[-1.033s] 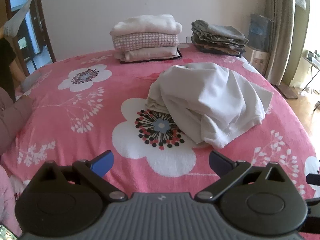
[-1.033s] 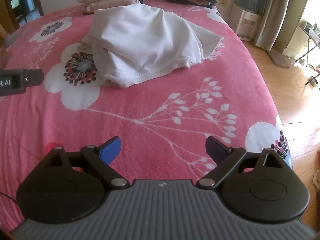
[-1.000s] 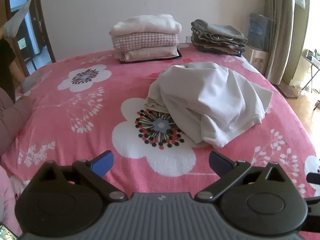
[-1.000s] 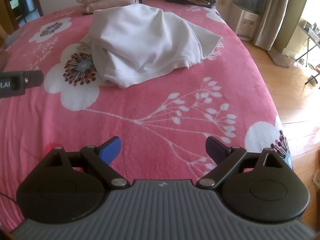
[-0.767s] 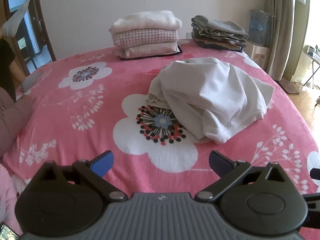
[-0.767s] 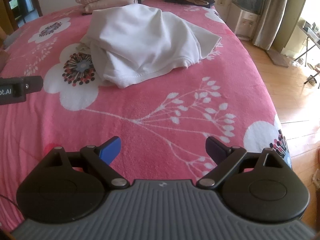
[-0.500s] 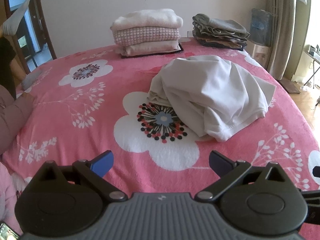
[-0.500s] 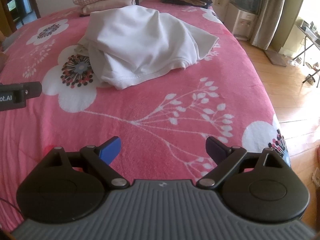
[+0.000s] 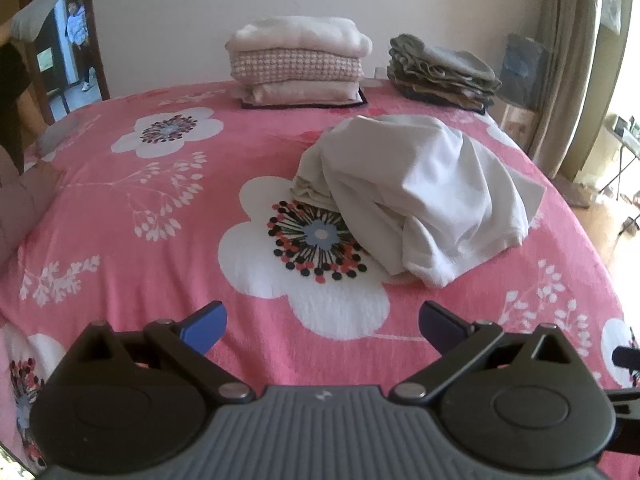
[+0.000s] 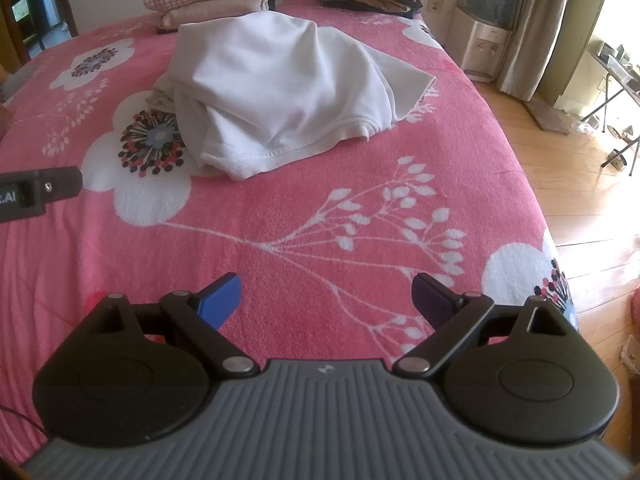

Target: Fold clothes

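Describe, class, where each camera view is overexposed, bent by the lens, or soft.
Left wrist view: window edge blown out at right; curtain and door frame bowed by the fisheye; folded stacks slightly soft. Right wrist view: daylight glares on the wooden floor; white garment bright but detailed; bed edge curves.

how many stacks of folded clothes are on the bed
2. A light stack with a pink checked layer at the far edge, and a grey-brown stack to its right. The white heap is unfolded.
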{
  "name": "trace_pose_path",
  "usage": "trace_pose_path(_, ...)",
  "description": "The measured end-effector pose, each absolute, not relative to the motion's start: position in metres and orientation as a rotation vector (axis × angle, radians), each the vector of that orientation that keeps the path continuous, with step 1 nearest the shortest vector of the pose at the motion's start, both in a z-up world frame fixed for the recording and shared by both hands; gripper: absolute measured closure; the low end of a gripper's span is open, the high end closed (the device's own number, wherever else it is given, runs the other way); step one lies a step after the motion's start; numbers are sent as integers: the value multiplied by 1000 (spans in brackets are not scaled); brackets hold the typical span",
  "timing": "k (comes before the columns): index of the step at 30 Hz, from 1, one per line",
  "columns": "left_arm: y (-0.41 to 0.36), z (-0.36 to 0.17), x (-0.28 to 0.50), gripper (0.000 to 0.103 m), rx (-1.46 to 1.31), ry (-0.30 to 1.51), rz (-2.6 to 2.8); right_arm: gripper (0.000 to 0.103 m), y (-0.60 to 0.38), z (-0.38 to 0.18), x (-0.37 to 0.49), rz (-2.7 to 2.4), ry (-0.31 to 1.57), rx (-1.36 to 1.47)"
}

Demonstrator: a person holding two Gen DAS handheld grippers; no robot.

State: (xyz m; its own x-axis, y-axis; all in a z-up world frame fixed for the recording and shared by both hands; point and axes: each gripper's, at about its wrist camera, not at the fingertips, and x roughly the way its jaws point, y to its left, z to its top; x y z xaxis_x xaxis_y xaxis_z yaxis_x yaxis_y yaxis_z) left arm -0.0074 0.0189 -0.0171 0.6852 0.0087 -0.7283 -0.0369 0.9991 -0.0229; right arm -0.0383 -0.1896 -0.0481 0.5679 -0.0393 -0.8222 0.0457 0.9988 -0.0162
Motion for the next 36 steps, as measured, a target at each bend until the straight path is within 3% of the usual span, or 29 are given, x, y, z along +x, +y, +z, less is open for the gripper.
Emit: trace_pose_path(36,19,-17,-7,0,-13,835,21,11,-185,-49,-38,-51,969,2)
